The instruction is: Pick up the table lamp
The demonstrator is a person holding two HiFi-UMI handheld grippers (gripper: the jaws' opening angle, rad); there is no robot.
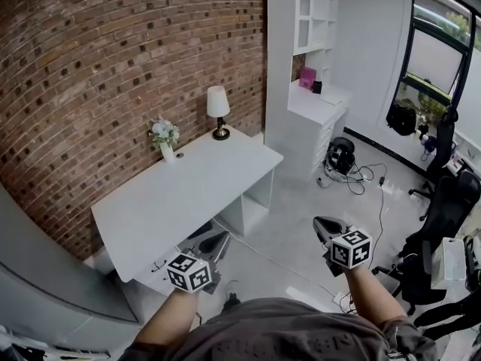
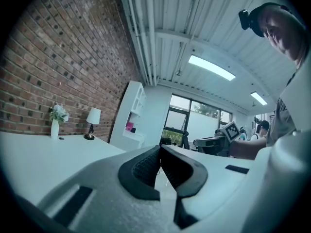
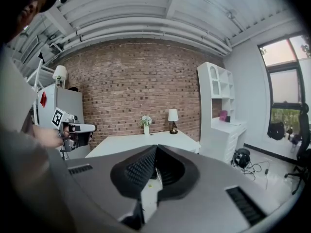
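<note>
Head view looks down on a white desk (image 1: 188, 194) set against a brick wall (image 1: 98, 59). The table lamp (image 1: 218, 111) stands upright at the desk's far right corner, close to the wall. A vase of flowers (image 1: 165, 140) stands to its left, apart from it. The left gripper (image 1: 213, 242) is just off the desk's near edge, and the right gripper (image 1: 325, 225) is over the floor to the desk's right. Both are well apart from the table lamp. Each gripper's own view shows its jaws closed together at the tips, with nothing between them.
</note>
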